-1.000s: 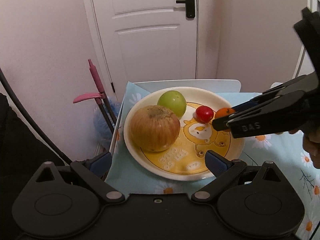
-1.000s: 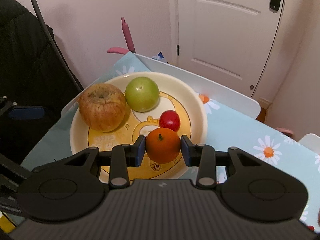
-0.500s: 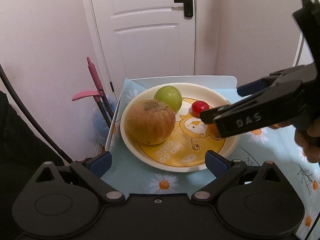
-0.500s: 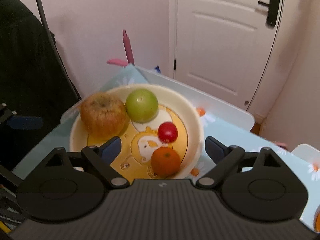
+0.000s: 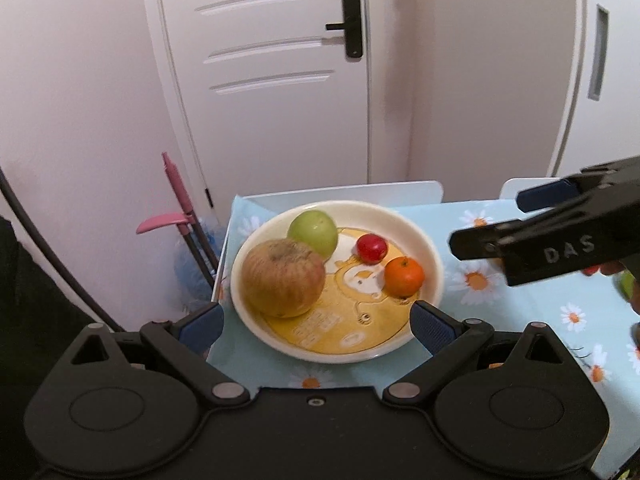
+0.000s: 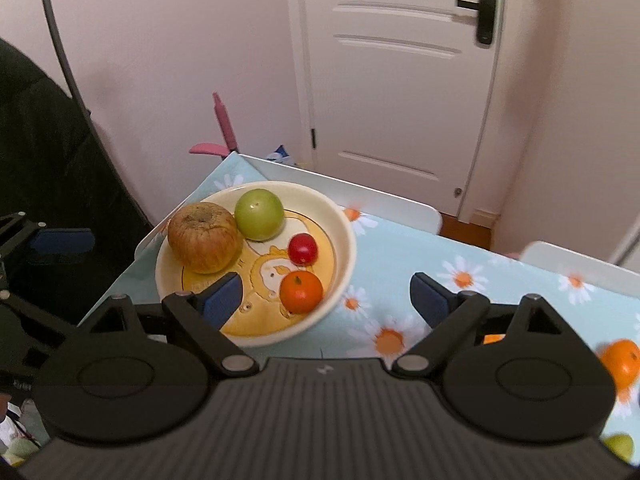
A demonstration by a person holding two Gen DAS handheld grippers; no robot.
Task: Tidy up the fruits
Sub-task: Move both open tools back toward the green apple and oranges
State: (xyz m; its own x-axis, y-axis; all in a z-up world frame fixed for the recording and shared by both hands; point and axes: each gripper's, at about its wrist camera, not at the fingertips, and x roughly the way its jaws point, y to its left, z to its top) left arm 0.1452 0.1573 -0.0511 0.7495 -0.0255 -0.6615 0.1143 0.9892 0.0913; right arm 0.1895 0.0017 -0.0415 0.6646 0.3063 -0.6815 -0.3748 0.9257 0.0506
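Fruits: we see four on plate (image 6: 344, 240); loose orange (image 6: 618, 362) lies right of right gripper (image 6: 326, 300).
Right gripper: wide, empty, nearer.
Left gripper (image 5: 316, 322): wide, empty.

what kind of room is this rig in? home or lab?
Most likely a home, perhaps a small dining corner. A panelled white door with a black lever handle, a table under a daisy-print cloth with a cartoon plate of fruit, and a pink-handled broom against the wall.
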